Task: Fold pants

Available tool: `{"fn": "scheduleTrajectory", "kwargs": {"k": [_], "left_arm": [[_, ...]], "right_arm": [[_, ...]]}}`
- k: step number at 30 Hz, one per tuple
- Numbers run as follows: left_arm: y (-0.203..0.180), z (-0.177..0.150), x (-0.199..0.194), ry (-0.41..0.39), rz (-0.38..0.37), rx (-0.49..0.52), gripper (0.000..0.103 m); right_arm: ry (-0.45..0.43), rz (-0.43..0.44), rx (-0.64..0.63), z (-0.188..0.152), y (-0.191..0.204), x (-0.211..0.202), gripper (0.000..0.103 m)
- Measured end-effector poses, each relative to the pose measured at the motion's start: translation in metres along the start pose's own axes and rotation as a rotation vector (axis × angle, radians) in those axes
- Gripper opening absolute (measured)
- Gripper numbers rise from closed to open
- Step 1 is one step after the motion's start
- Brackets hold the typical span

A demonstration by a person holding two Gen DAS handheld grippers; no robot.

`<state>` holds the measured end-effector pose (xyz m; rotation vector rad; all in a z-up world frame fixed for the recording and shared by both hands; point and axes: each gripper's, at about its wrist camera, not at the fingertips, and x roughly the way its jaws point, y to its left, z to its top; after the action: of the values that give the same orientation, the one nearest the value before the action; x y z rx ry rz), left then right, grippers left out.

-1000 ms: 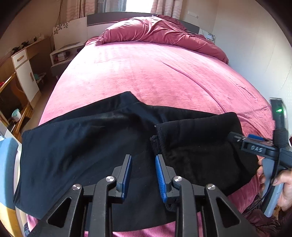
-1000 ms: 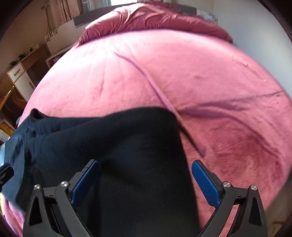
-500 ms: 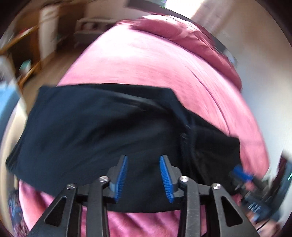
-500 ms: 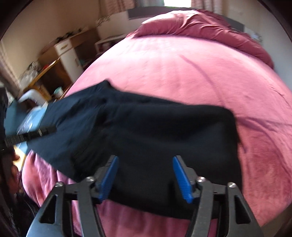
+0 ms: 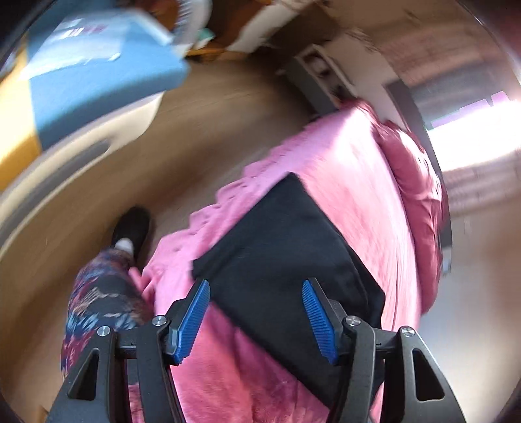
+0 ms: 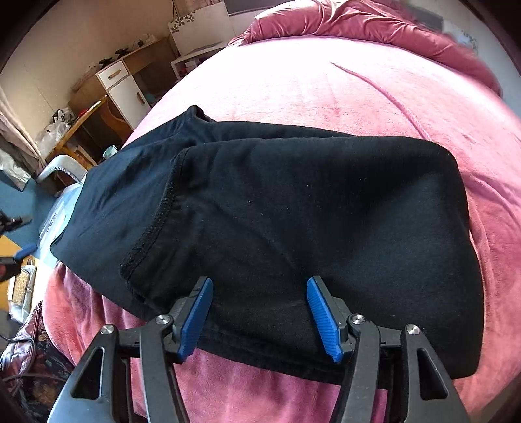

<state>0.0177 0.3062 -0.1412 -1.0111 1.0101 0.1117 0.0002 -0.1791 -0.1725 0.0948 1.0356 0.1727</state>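
Observation:
Black pants lie folded on the pink bed, near its front edge, one layer doubled over the other with a stitched hem showing at the left. My right gripper is open and empty, just above the pants' near edge. In the blurred left wrist view the pants show as a dark slab on the bed. My left gripper is open and empty, over the pants' left end at the bed's corner. It also shows at the far left of the right wrist view.
A crumpled pink duvet lies at the head of the bed. A wooden desk and white cabinet stand along the left wall. A blue-topped stand is left of the bed. The person's patterned leg and dark shoe are on the floor.
My left gripper has swung left and tilted toward the floor side of the bed, and has opened wider. My right gripper has moved back over the pants' near edge.

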Motion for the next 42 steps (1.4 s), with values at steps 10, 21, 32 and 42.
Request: {"fn": "scheduleTrajectory", "kwargs": {"k": [10,21,32,42], "left_arm": [[0.028,-0.001,0.054,0.138,0.051,-0.109,0.043],[0.013,0.004,0.064,0.065,0.113,-0.002,0.015],[-0.127,-0.03,0.008,0.03,-0.367,0.46,0.013],[-0.207,-0.121,0.042,0.236,-0.484,0.82,0.013]], "right_arm": [[-0.009,-0.011,-0.006,0.0,0.002,0.001,0.066],[-0.005,-0.035,-0.02,0.001,0.007,0.005,0.067],[-0.075,-0.003,0.02,0.009,0.003,-0.019,0.067],[-0.163,0.348,0.114,0.05,0.002,-0.062,0.069]]}}
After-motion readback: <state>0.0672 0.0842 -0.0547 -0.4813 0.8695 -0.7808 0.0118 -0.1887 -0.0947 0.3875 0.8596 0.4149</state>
